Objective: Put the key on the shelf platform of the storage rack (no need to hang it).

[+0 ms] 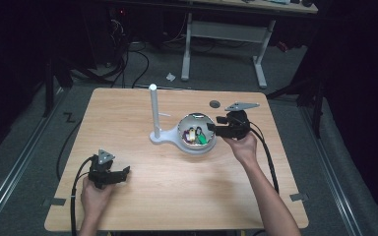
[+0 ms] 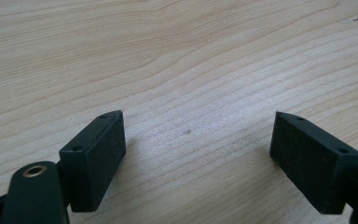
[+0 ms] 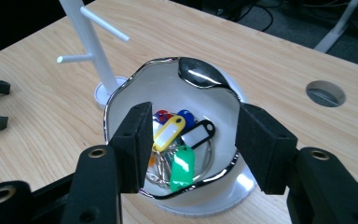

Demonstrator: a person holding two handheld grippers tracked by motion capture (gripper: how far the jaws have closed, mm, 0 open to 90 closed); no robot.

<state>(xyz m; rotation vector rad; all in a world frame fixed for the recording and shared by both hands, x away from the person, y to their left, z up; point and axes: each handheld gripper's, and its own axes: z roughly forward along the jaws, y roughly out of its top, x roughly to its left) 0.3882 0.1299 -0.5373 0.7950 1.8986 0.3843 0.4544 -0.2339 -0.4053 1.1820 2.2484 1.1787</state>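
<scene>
A white bowl (image 1: 193, 146) with a shiny rim (image 3: 121, 93) stands mid-table and holds several key tags: a yellow tag (image 3: 168, 132), a black tag (image 3: 197, 135), a green tag (image 3: 182, 167) and blue and red ones on metal rings. My right gripper (image 1: 211, 129) is open at the bowl's right edge, its jaws spread above the tags with nothing between them (image 3: 193, 140). A white peg stand (image 1: 154, 112) rises just left of the bowl, with side pegs (image 3: 107, 28). My left gripper (image 1: 126, 171) rests open near the front left, over bare wood (image 2: 198, 135).
The wooden table (image 1: 128, 113) has a round cable hole (image 1: 214, 103) behind the bowl. Another desk's white legs (image 1: 261, 64) and floor cables (image 1: 128, 59) lie beyond the far edge.
</scene>
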